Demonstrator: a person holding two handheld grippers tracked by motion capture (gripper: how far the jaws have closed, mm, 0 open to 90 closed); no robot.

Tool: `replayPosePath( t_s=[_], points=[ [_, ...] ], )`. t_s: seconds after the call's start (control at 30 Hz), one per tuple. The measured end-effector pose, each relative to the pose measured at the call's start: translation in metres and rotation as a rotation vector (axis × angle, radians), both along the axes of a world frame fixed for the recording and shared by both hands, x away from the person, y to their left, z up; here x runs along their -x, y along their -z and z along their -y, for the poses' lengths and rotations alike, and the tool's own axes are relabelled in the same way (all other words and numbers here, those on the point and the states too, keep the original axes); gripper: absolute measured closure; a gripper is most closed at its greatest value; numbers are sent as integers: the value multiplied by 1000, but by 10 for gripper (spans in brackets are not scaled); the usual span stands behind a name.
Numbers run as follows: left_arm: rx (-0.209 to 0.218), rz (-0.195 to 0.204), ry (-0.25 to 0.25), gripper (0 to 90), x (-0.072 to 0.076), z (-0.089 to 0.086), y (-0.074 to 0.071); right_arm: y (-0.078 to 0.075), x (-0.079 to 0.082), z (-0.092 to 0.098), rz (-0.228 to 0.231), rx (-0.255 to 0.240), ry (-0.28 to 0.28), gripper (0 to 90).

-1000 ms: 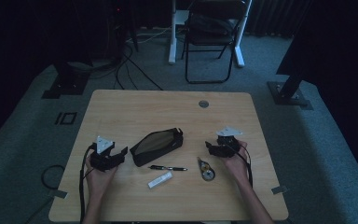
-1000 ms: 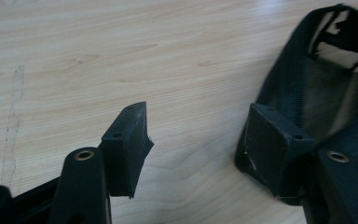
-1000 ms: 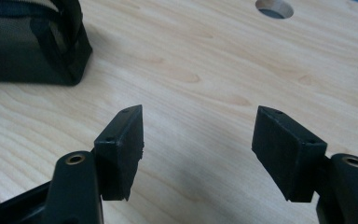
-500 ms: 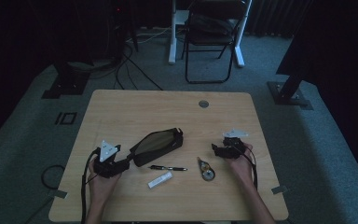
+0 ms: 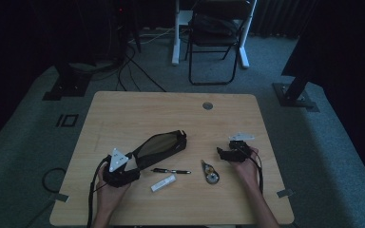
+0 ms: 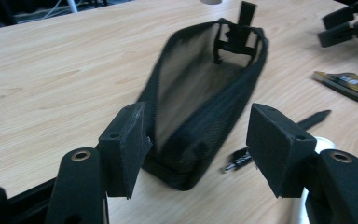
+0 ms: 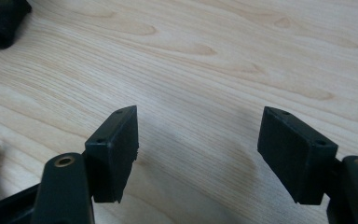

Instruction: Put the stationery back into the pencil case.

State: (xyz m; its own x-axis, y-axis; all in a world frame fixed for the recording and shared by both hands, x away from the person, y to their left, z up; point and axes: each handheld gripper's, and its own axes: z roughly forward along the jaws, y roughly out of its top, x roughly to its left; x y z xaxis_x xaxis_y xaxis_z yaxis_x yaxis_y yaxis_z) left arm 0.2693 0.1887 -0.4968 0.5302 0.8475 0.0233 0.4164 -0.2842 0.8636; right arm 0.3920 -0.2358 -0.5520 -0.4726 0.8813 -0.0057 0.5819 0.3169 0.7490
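Two tools, both spread apart, hold nothing. My left tool [image 6: 198,154] sits at the near end of the soft black mesh pouch [image 6: 205,98] on the wooden bench [image 5: 138,114]. My right tool [image 7: 198,154] has just been opening over bare wood. I fear the floppy pouch slides when I pinch.

A: What is the light brown table [image 5: 138,114] made of?

B: Wood. It looks smooth, with wavy grain lines.

A: And the long black pouch [image 6: 200,107]?

B: Soft cloth, with a net-like weave. It looks matt.

A: The black square pads [image 7: 114,149] on the right gripper [image 7: 198,151]?

B: Matt, a bit rough, like foam or rubber.

A: The small white tube [image 5: 164,183]?

B: Smooth plastic, I think. The thin black pen [image 5: 171,171] shines a little.
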Motion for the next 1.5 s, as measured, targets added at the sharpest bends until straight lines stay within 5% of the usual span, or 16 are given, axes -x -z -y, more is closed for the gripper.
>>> replayPosePath(
  t_s=[0.57, 1.0, 1.17, 1.5],
  points=[
    [4, -23, 135, 380, 14, 29, 13, 9, -2, -1, -7, -7, -6, 258],
    [4, -48, 192, 376, 17, 39, 23, 9, -2, -4, -8, -7, -53, 221],
    [-6, -73, 204, 387, 17, 42, 29, 10, -2, -4, -9, -4, -103, 214],
    [-42, -131, 236, 459, 14, 51, 42, 9, -1, -3, -9, -4, -111, 214]
  ],
)
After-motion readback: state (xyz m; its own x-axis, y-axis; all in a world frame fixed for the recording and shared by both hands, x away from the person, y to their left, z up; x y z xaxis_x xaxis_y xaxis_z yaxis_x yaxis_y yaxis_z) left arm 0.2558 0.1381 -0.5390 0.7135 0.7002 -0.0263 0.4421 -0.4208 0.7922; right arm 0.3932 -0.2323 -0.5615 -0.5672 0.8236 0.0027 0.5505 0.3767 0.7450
